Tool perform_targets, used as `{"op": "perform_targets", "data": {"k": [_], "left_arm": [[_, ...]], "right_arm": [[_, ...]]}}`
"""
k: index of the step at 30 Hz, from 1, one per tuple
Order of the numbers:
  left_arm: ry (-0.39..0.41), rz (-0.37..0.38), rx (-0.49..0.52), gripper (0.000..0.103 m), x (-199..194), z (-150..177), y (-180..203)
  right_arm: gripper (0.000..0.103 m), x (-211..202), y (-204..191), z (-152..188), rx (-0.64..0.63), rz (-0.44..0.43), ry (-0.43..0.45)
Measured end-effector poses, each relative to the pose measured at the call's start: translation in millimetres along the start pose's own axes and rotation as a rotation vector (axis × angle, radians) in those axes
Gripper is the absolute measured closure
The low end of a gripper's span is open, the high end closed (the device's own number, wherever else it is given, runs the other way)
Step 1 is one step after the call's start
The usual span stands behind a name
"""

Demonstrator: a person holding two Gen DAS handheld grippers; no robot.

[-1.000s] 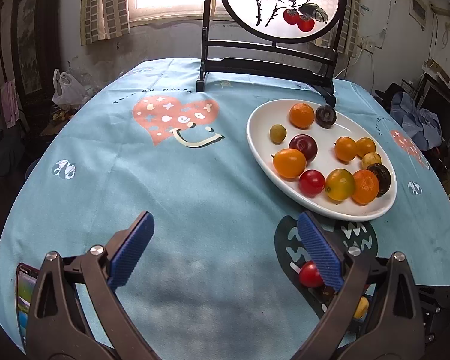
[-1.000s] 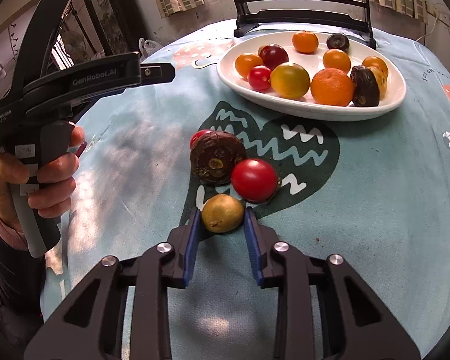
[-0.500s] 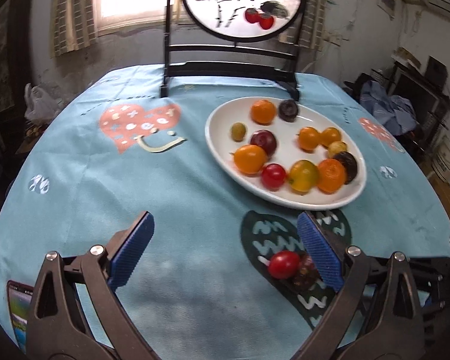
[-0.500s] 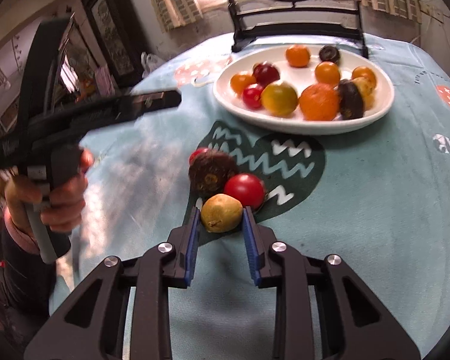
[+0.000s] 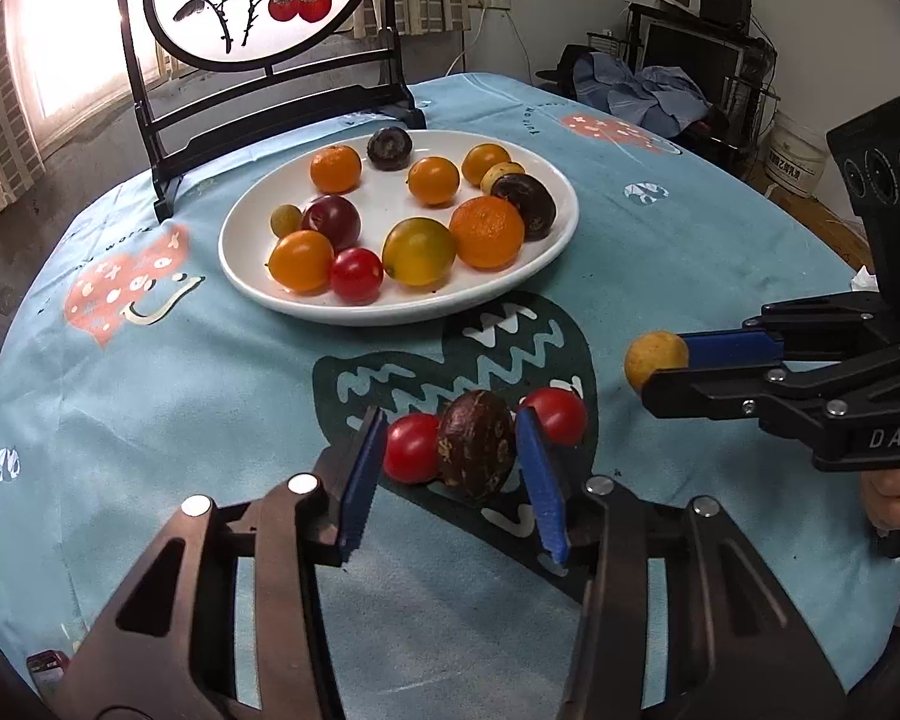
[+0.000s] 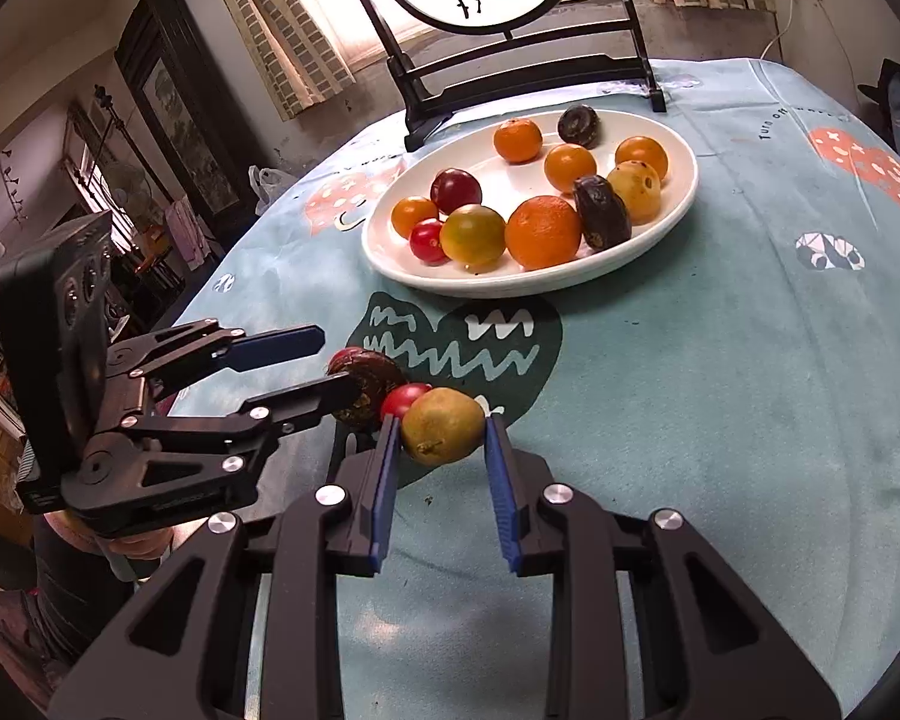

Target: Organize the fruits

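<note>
Reaching low over the worktop (image 5: 150, 420), the left tongs (image 5: 450, 480) stand open in the left wrist view, their blue pads on both sides of a brown fruit (image 5: 477, 447) and a red tomato (image 5: 411, 447) which touches it on the left. The right pad is just beside the brown fruit; I cannot tell if it touches. A second tomato (image 5: 555, 414) lies outside that pad. The brown fruit stands a little tilted, its flat face toward the camera. From the right side come the right tongs (image 5: 660, 369), about level and pointing left, holding a yellow fruit (image 5: 654, 360) above the cloth. Behind, the white plate (image 5: 252, 282) carries many fruits; its near rim is well apart from the tongs, with bare cloth between.

Seen from the right wrist, the right tongs (image 6: 441, 450) are closed on the yellow fruit (image 6: 444, 426), which is pressed between both pads, its long axis going across from pad to pad and a small stem end pointing down to the left. The left tongs (image 6: 324, 360) enter from the left, fingers apart around the brown fruit (image 6: 366, 387). One tomato (image 6: 405, 399) shows just behind the yellow fruit. The plate (image 6: 540, 285) lies farther ahead, and to the right the cloth is free up to the worktop edge.
</note>
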State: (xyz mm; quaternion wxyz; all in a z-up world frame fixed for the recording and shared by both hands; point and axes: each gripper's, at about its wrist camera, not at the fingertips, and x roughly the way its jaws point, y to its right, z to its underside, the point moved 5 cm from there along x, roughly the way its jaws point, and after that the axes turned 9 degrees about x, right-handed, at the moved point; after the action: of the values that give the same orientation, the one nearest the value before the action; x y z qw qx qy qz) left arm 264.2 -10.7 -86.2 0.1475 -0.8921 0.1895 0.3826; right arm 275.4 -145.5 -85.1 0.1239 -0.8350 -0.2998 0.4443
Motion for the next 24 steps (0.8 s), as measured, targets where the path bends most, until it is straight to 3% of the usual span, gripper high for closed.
{"op": "perform_targets", "data": {"k": [5,9,13,20,24], "left_arm": [[-0.008,0.0,0.037,0.063,3.1,1.8,7.7],[-0.001,0.034,0.056,0.078,1.2,1.4,15.2],[-0.015,0.061,0.066,0.078,4.5,2.8,20.6],[-0.03,0.05,-0.003,0.08,16.7,3.2,14.9],[-0.019,0.024,0.019,0.079,18.3,2.5,17.7]], "right_arm": [[0.074,-0.9,0.2,0.7,0.005,-0.001,0.002],[0.074,-1.4,1.6,1.7,0.011,0.001,0.004],[0.074,-0.4,1.7,1.5,0.01,0.003,0.001],[0.074,-0.1,0.3,2.5,0.001,0.006,-0.003],[0.074,0.2,1.0,3.0,0.002,0.01,-0.005]]}}
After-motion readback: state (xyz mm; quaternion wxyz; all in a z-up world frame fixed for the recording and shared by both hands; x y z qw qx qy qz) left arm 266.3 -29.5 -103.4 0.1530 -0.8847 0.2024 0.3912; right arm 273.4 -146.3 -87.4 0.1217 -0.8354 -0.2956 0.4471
